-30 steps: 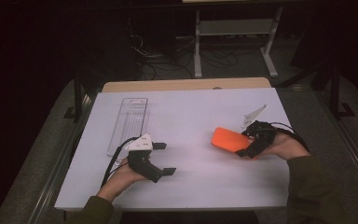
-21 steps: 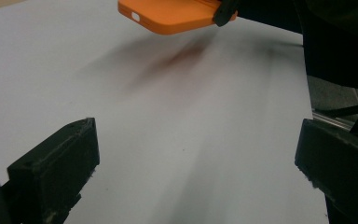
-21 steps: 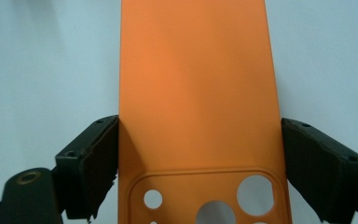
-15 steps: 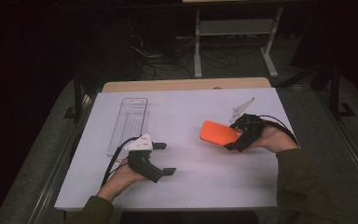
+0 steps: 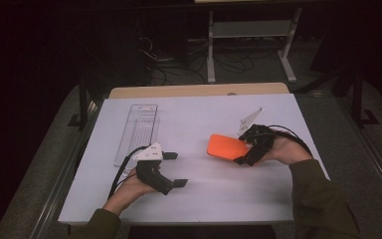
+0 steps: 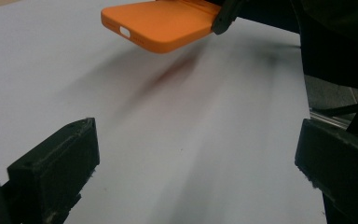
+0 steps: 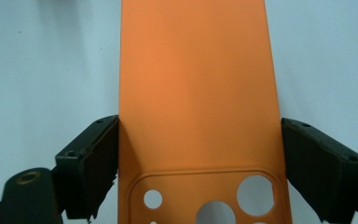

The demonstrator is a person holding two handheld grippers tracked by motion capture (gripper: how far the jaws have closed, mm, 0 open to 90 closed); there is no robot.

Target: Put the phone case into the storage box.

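The right gripper (image 5: 246, 152) pinches the camera-cutout end of the flat orange silicone phone case (image 5: 225, 146) between its jaws, clear of the white desk (image 5: 204, 199) toward its right edge. The left gripper (image 5: 171, 169), jaws spread, waits near the front edge; the case is best kept level, grip firm, so the soft shell neither sags nor slips.

phone case (image 5: 225, 147) right of tray (image 5: 137, 133)

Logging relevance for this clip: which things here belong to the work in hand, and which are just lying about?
In the job:
- orange phone case, clamped at its sides, off the table
- right gripper, holding it
- left gripper, open, facing the case

Lying about:
- clear plastic tray, far left of the white table
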